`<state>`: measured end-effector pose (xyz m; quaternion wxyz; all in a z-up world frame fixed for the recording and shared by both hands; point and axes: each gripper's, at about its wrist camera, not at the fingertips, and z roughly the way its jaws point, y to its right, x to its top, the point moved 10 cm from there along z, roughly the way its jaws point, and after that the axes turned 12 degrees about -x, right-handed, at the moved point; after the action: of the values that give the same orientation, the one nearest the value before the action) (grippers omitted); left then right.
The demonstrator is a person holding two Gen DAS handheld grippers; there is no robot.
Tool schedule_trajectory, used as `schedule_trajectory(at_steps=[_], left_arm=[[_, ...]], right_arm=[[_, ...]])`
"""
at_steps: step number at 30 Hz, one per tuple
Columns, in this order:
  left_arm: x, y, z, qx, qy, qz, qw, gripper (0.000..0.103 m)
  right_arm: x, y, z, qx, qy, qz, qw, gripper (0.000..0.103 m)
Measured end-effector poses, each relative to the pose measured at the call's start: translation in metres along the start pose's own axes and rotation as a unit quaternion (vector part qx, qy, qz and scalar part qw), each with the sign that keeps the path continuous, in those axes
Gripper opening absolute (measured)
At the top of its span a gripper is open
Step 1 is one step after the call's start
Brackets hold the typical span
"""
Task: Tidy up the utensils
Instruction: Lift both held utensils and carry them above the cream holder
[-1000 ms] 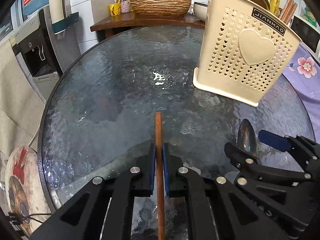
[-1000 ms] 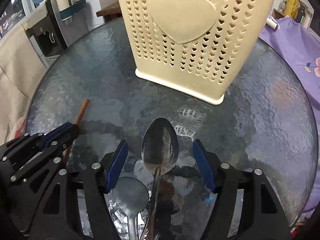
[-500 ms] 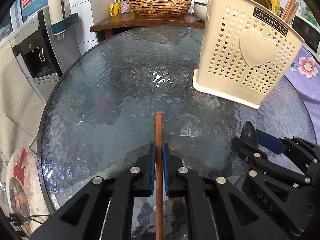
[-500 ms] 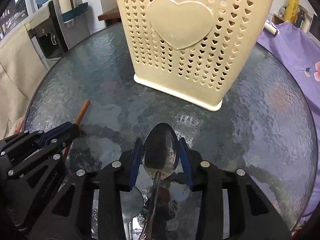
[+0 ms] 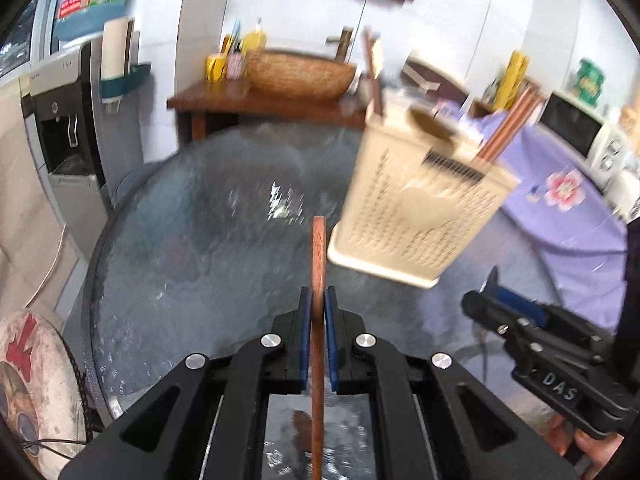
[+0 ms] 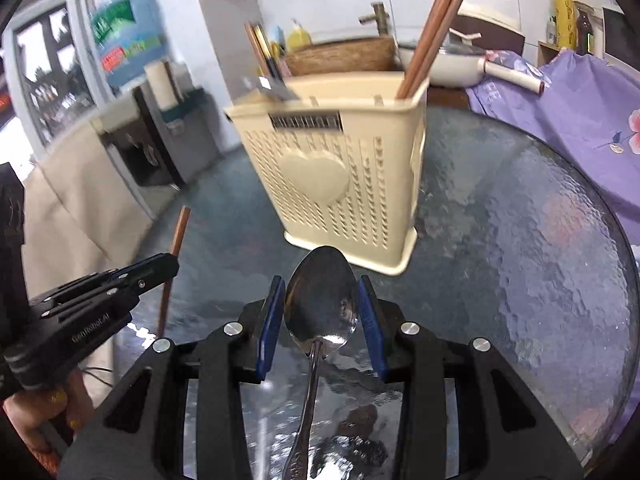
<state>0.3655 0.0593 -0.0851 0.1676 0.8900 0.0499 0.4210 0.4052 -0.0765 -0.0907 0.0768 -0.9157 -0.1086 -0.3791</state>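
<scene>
With the spoon point(image 6: 320, 300) newly clamped by the right gripper point(image 6: 320, 312) and the chopstick point(image 5: 318, 280) pinched in the left gripper point(image 5: 317, 312), both have been lifted off the table point(image 6: 540, 260), ready for the holder point(image 6: 340, 184) at twelve o'clock.

White tiled wall point(image 5: 296, 8), wooden side table point(image 5: 256, 100), water dispenser point(image 5: 64, 128)

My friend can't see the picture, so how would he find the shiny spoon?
Start at the round glass table and find the cream basket with the heart on its side. Just in front of it, the right gripper holds the spoon between blue fingers. It is shiny silver metal; the stick beside it is brown wood.
</scene>
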Motion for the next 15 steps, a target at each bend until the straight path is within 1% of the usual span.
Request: schedule_trajectory(at_steps=[3, 5, 7, 8, 11, 15], left_arm=[[0.013, 0.015, -0.021, -0.013, 0.029, 0.011, 0.9994, 0.007], [0.018, 0.025, -0.031, -0.023, 0.042, 0.016, 0.9987, 0.007], [0.025, 0.034, -0.040, -0.023, 0.058, 0.027, 0.9977, 0.007], [0.027, 0.039, -0.043, -0.023, 0.062, 0.031, 0.9973, 0.007], [0.031, 0.048, -0.049, -0.033, 0.068, 0.037, 0.9965, 0.007], [0.034, 0.056, -0.051, -0.030, 0.070, 0.047, 0.9960, 0.007]], right_arm=[[0.010, -0.003, -0.022, 0.022, 0.015, 0.005, 1.000, 0.038], [0.014, -0.005, -0.034, 0.027, 0.025, 0.000, 0.999, 0.038], [0.021, -0.008, -0.046, 0.028, 0.042, -0.008, 0.999, 0.038], [0.022, -0.009, -0.052, 0.032, 0.052, -0.011, 0.998, 0.038], [0.021, -0.011, -0.063, 0.041, 0.062, -0.013, 0.997, 0.038], [0.018, -0.010, -0.062, 0.043, 0.066, -0.011, 0.997, 0.038]])
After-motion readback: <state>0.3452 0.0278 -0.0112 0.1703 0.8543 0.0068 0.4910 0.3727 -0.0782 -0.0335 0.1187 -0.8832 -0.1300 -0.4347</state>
